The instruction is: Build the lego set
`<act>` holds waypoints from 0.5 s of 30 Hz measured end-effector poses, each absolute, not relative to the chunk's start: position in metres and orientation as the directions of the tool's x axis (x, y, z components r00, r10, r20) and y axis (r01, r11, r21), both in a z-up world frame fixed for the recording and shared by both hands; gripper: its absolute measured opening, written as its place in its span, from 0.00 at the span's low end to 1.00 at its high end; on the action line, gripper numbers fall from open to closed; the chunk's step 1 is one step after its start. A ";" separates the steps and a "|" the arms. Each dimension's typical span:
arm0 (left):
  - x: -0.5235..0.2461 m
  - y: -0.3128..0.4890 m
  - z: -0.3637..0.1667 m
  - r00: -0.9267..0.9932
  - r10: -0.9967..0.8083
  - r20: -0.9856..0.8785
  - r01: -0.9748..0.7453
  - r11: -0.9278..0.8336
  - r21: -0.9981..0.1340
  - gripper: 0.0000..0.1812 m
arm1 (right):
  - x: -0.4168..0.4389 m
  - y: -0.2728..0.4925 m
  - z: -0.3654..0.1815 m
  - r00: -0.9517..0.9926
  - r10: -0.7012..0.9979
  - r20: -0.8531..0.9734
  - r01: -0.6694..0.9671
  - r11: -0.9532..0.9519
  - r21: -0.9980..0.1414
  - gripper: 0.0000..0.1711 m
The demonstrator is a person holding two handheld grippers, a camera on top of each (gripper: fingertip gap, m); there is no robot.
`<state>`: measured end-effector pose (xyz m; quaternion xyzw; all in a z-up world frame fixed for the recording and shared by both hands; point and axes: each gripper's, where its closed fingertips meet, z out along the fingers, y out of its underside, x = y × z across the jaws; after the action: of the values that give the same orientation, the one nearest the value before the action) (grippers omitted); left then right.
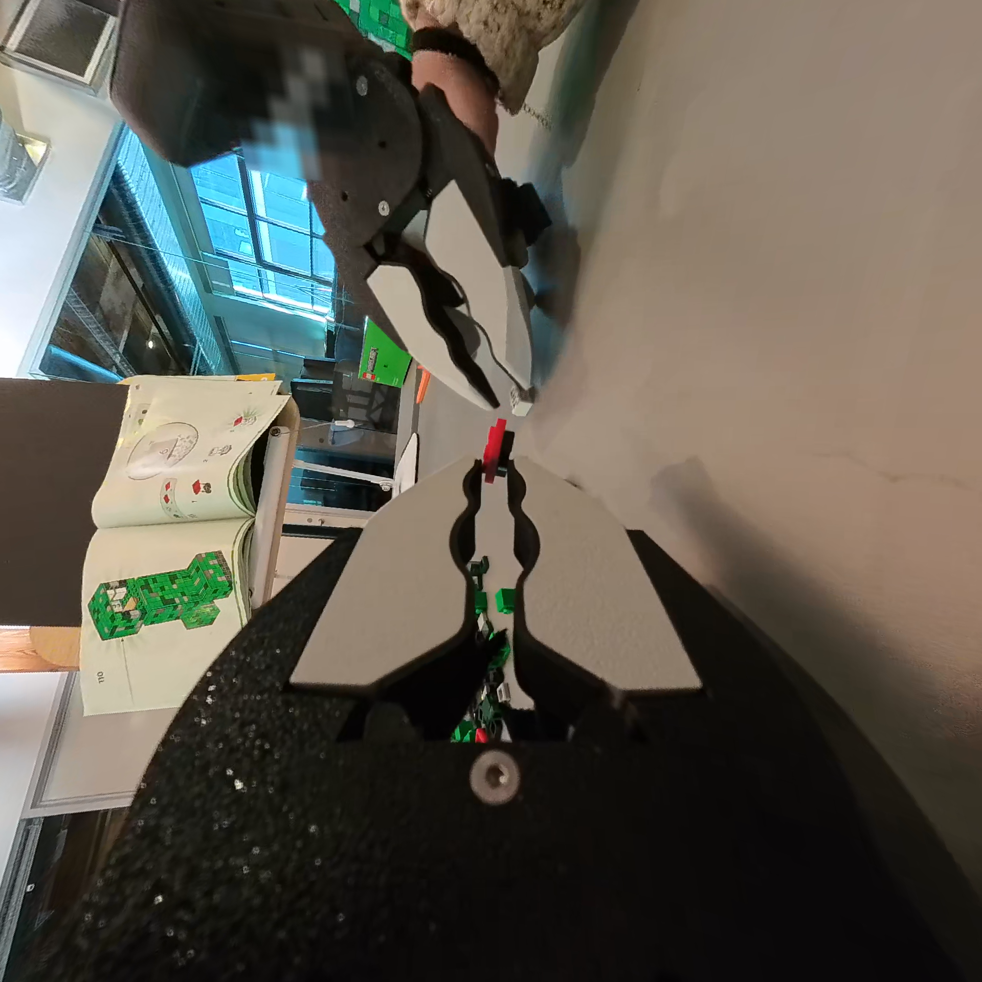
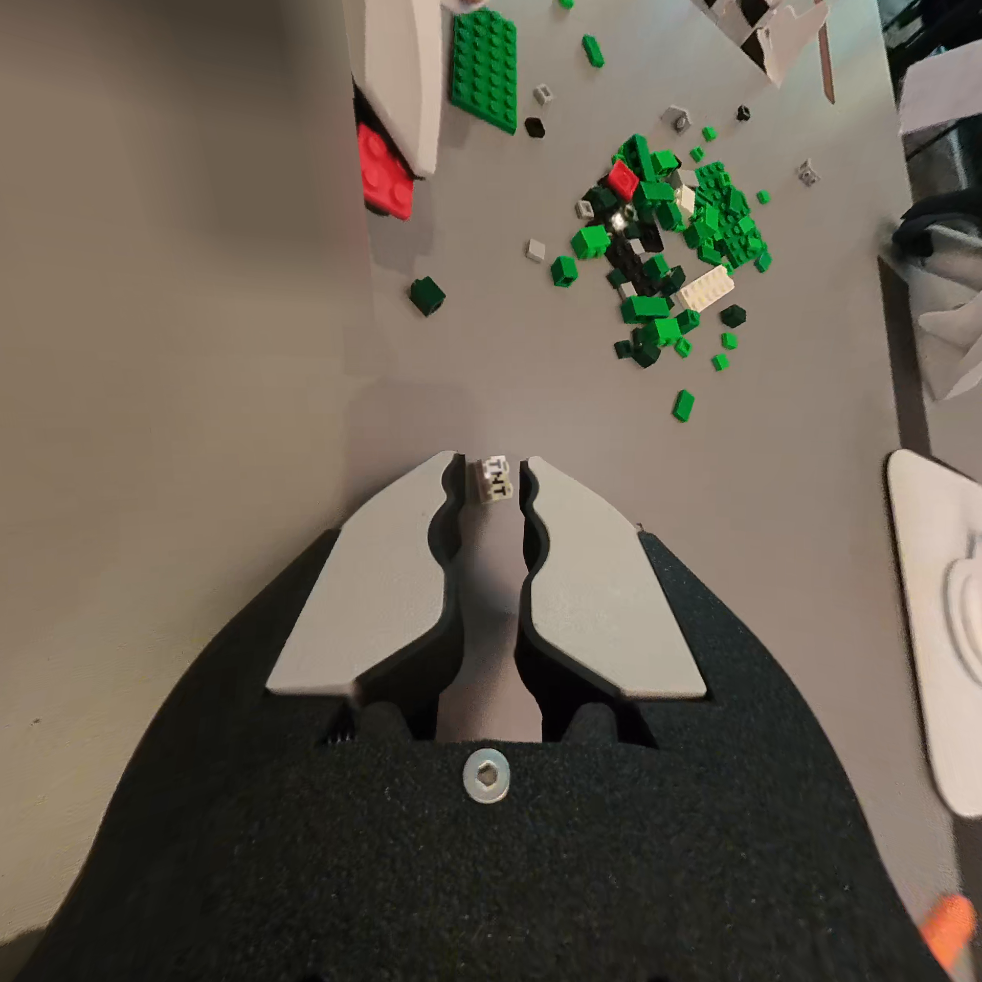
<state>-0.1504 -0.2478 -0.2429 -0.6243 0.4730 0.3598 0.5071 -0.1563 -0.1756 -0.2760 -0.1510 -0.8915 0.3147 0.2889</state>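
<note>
My left gripper (image 1: pixel 494 466) is shut on a red plate (image 1: pixel 495 445) with a small black piece against it, held above the grey table (image 1: pixel 744 372). The right wrist view shows that plate (image 2: pixel 385 178) at top left, under one left finger (image 2: pixel 398 79). My right gripper (image 2: pixel 491 467) is closed around a small white printed brick (image 2: pixel 490 481), with a thin gap at its right side. In the left wrist view the right gripper (image 1: pixel 510 401) and its white brick (image 1: pixel 523 408) sit just beyond the red plate, close but apart.
A pile of loose green, black and white bricks (image 2: pixel 675 239) lies on the table (image 2: pixel 478 372), with a large green plate (image 2: pixel 486 69) beyond it. An open instruction booklet (image 1: pixel 175 531) stands at the left. A white moulded tray (image 2: pixel 935 611) lies at the right edge. My hands' fingertips stand some 9 centimetres from each other.
</note>
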 end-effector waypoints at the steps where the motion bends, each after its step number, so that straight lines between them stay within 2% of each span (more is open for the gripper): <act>1: -0.150 -0.248 -0.243 0.294 -0.227 -0.929 -0.955 -0.038 -0.293 0.05 | -0.155 -0.176 -0.276 -0.794 0.469 0.386 0.108 0.735 -0.669 0.11; 5: -0.150 -0.248 -0.244 0.288 -0.231 -0.929 -0.957 -0.035 -0.288 0.05 | -0.153 -0.174 -0.277 -0.831 0.510 0.220 0.202 0.647 -0.736 0.11; 12: -0.152 -0.247 -0.244 0.297 -0.234 -0.926 -0.954 -0.036 -0.297 0.05 | -0.155 -0.172 -0.282 -0.852 0.520 0.065 0.312 0.604 -0.734 0.12; 15: -0.152 -0.247 -0.243 0.300 -0.233 -0.925 -0.953 -0.037 -0.300 0.05 | -0.153 -0.172 -0.283 -0.854 0.518 0.040 0.327 0.596 -0.733 0.07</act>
<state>-0.1523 -0.2473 -0.2435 -0.6265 0.4733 0.3548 0.5075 -0.1532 -0.1721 -0.2832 -0.2389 -0.8845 0.3805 0.1256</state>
